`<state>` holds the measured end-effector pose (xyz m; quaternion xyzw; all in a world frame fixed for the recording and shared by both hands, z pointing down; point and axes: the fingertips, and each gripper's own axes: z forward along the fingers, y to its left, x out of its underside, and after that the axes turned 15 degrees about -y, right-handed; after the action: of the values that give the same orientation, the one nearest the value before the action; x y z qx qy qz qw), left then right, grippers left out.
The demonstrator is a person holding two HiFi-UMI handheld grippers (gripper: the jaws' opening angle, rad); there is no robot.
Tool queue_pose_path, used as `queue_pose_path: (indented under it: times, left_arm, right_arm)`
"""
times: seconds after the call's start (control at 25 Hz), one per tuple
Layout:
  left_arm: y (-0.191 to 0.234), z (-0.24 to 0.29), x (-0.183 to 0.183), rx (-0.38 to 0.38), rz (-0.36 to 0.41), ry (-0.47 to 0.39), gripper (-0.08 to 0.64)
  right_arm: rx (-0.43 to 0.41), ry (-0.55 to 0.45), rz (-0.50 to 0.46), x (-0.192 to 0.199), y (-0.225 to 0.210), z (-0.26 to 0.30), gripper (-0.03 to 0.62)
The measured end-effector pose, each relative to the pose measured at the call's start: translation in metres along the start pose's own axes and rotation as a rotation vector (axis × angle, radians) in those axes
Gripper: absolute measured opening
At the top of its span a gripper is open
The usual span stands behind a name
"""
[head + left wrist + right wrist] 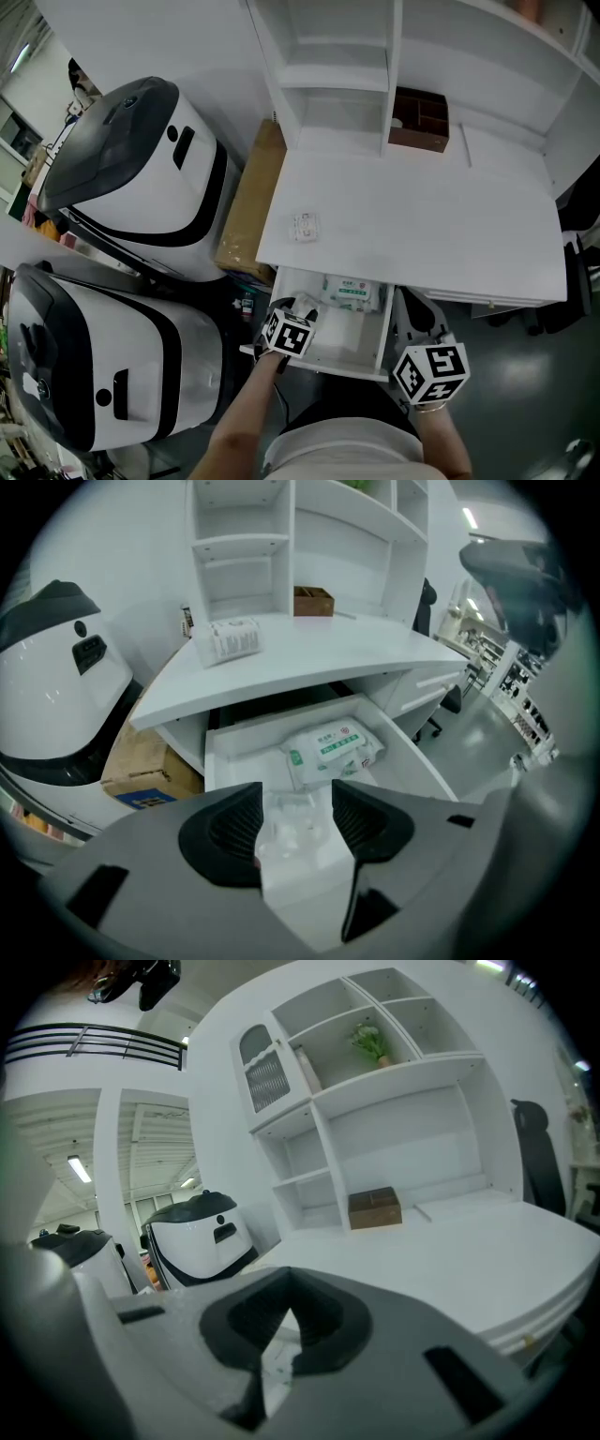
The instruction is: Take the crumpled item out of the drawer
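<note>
The white drawer [382, 339] stands pulled out under the desk top [412, 225]. On its floor [239, 761] lies a crumpled clear wrapper [286, 829], and behind it a white and green wipes pack [333, 750] [352, 293]. My left gripper [297, 794] [298, 309] hangs over the drawer's front left part. Its jaws stand wide, with the crumpled wrapper in the gap between them and no pad pressing on it. My right gripper [289, 1305] [422, 328] is beside the drawer's right wall, jaws closed tip to tip and holding nothing.
A small white packet [306, 225] [230, 639] lies on the desk. A brown wooden box [419, 120] [375, 1207] sits in the shelf unit. Two large white and black machines [141, 178] and a cardboard box [251, 202] stand left of the desk. An office chair [562, 281] is at right.
</note>
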<state>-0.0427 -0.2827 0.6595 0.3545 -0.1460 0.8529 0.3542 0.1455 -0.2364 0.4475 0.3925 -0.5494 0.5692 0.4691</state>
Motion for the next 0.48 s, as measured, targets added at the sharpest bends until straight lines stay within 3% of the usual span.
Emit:
queue_pose_path:
  times: [0.48]
  left_arm:
    - [-0.006, 0.037, 0.033, 0.043, 0.088, 0.188, 0.227]
  right_arm:
    - [0.016, 0.017, 0.017, 0.005, -0.015, -0.004, 0.002]
